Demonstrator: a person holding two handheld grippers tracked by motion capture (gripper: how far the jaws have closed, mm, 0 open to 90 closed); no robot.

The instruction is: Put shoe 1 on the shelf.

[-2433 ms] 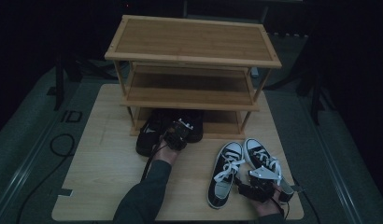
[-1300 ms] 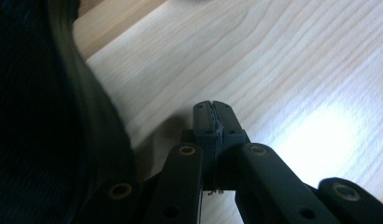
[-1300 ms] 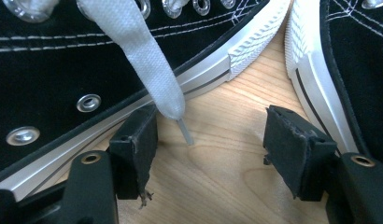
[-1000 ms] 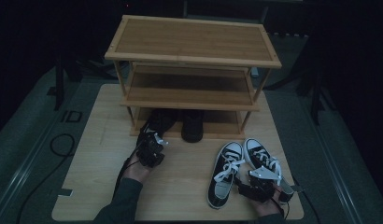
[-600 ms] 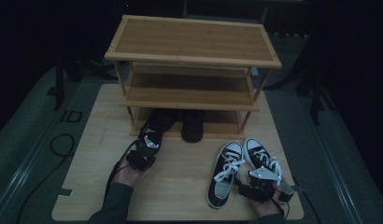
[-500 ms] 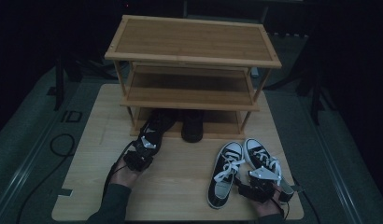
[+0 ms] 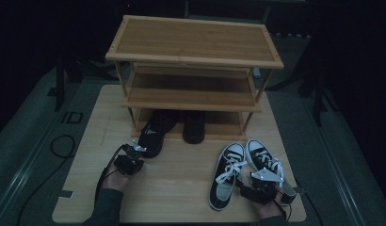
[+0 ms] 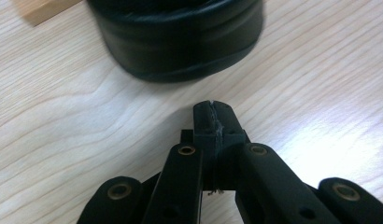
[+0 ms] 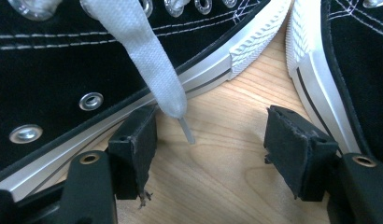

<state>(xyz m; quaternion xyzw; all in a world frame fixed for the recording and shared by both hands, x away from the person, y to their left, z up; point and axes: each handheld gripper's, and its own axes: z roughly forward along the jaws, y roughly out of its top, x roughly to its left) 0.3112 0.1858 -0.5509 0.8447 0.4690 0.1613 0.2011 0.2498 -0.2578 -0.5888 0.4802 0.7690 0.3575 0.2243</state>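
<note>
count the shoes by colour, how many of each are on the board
all-black shoes: 2, one with its heel out past the rack front, one tucked under the lowest shelf
black-and-white sneakers: 2, one left of the other, in front of the rack
total: 4

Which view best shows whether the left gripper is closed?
The left gripper view: the left gripper has its jaws pressed together, empty, just short of the black shoe. The high view shows it small and dim beside that shoe, jaws unreadable.
</note>
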